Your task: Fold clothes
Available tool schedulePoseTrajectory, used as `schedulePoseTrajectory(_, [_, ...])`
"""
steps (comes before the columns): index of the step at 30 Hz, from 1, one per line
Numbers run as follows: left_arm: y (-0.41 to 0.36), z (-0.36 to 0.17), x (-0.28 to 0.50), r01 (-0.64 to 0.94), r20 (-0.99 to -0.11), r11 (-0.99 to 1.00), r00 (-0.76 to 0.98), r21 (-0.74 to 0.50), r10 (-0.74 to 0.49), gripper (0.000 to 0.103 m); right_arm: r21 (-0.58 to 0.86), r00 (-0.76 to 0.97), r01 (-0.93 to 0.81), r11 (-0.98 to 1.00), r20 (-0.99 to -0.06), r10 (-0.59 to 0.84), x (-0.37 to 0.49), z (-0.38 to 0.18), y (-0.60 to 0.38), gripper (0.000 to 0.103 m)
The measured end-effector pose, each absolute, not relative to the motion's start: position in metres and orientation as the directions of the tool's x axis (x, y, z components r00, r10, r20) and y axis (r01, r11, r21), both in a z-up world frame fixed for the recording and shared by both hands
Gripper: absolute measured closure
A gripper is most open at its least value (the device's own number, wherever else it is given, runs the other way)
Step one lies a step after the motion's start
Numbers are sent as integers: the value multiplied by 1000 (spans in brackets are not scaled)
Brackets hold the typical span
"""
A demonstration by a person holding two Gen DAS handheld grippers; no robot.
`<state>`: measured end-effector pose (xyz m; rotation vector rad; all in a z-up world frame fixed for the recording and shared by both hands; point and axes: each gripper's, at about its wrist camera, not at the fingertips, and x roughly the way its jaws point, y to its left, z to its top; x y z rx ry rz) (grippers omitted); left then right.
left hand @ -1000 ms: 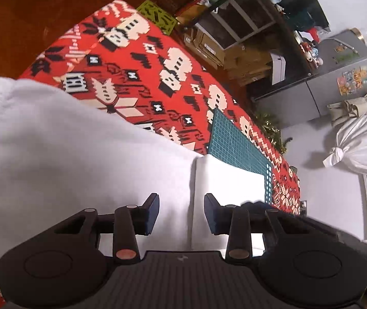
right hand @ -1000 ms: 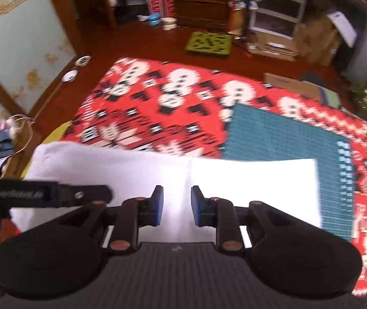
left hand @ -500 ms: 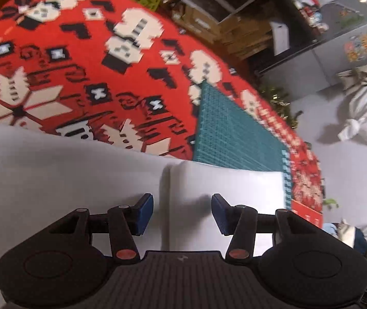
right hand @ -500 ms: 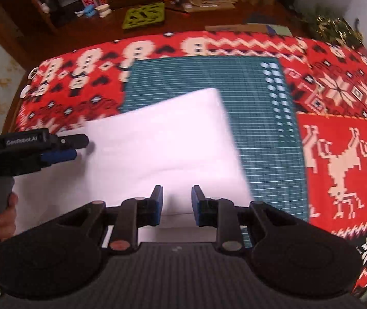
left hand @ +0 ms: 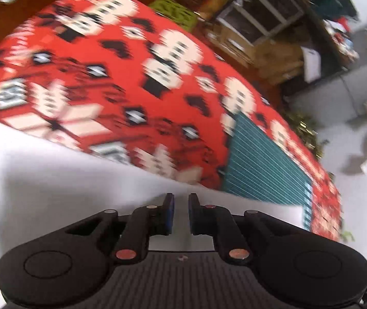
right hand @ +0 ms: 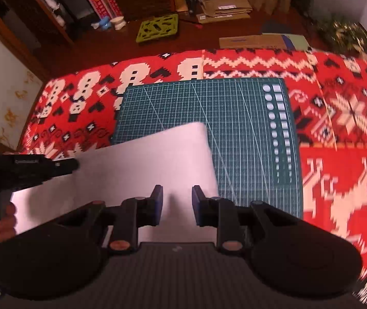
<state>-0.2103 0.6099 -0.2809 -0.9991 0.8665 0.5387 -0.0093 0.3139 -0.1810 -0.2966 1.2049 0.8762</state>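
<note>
A white garment (left hand: 54, 180) lies folded into a flat rectangle (right hand: 145, 159), partly on the green cutting mat (right hand: 235, 108) and partly on the red patterned blanket (right hand: 338, 180). My left gripper (left hand: 179, 197) sits near the garment's far edge; its jaws stand a slim gap apart with white fabric between them. In the right wrist view the left gripper (right hand: 74, 166) reaches in at the garment's far left corner, with a hand (right hand: 3, 221) holding it. My right gripper (right hand: 177, 189) hovers open over the garment's near right edge.
The blanket (left hand: 106, 77) covers the whole work surface and the mat (left hand: 265, 159) lies on it. Beyond the far edge is a wooden floor with a lime-green tray (right hand: 157, 27), flat cardboard (right hand: 250, 41), stacked boxes (right hand: 224, 10) and dark shelving.
The left jaws have narrowed from wide open to a slim gap on the garment. The left view is now blurred with motion. The right gripper swung right over the mat, its gap unchanged.
</note>
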Motion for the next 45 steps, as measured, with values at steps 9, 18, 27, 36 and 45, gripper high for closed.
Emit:
schedulePoseTrajectory(9, [597,-273,-182,-640,-766,491,636,-591,-93,93,228,107,-752,619,-883,457,0,-198,349,93])
schedulePoseTrajectory(18, [600,-285,-175,-658,-810,556,584,-508,-48,100,147,192,-738,658,-889,414,33,-235,368,93])
schedulePoseTrajectory(27, [564,-258,-177,-550,-767,602,617,-578,-173,99,200,158,-741,641,-876,456,27,-214,355,92])
schedulePoseTrajectory(36, [518,-288,-218,-536,-824,661,516,-525,-236,99,148,97,-772,618,-934,345,-37,-239,303,93])
schedulePoseTrajectory(45, [512,-263,-229,-542,-817,654,536,-527,-215,97,185,104,-727,662,-922,372,-52,-229,255,91])
